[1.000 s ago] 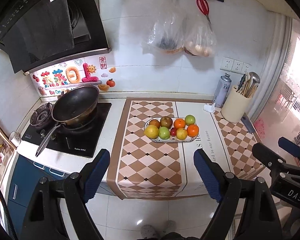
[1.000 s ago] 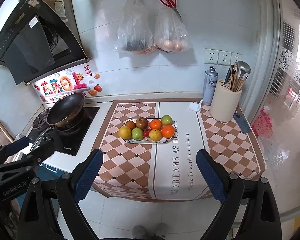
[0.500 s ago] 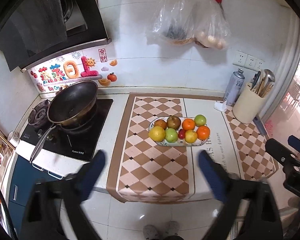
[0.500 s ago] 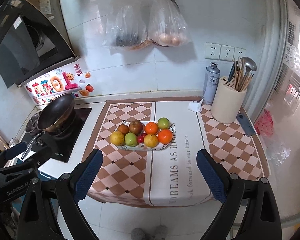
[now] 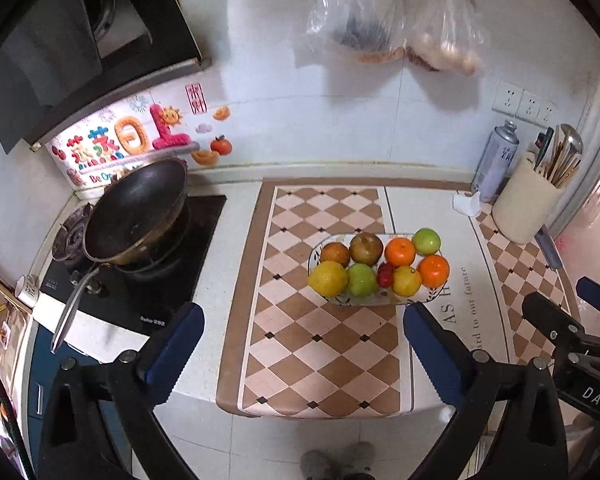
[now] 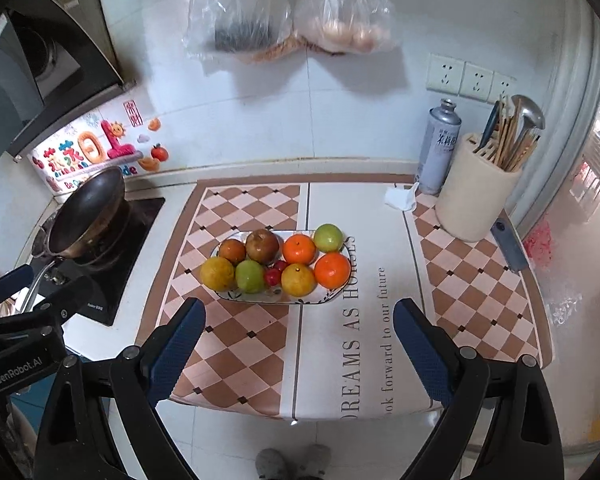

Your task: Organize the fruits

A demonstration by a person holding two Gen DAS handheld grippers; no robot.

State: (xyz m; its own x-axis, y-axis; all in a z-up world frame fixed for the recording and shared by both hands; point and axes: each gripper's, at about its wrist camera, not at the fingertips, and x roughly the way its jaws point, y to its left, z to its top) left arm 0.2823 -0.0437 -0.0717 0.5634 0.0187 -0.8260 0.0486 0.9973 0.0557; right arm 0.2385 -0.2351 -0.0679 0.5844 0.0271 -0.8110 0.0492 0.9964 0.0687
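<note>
approach tip: drop in slow from the near edge, grab an outer fruit so the pile doesn't roll | left gripper (image 5: 302,346) and right gripper (image 6: 296,340) both spread wide, empty | fruits on the plate (image 6: 316,301) mid-mat | count: 2 oranges (image 6: 332,270), 2 green, 2 yellow, 2 brownish, 1 small red (image 6: 273,277) = 9

1. A home kitchen: a wok (image 5: 138,216) sits on a stove (image 5: 140,280) at left, under a hood (image 5: 60,40).
2. Utensil crock (image 6: 474,188) and wall sockets (image 6: 470,78) at upper right.
</note>
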